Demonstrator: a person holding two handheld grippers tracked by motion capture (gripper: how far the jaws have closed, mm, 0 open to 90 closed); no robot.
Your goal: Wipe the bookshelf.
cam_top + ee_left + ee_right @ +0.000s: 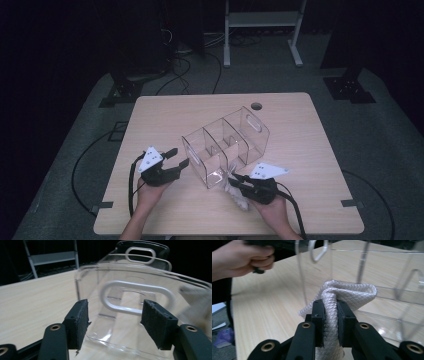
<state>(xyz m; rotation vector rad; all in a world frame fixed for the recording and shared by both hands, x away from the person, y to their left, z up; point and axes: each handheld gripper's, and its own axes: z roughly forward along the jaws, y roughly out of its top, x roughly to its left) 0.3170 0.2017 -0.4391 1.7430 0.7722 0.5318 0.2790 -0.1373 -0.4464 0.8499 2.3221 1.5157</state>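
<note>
Wiping step: right gripper (236, 181) clamping white quilted cloth (342, 296) at clear plastic compartment organiser's (225, 145) 6 o'clock wall, left gripper (179, 157) gaping at 9 o'clock; next, probably steadying, rubbing.

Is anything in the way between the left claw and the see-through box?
Nothing visible is. The left claw is open and points straight at the near end of the clear box, with bare table beneath. The cloth is pinched in the right claw, off to the side.
</note>
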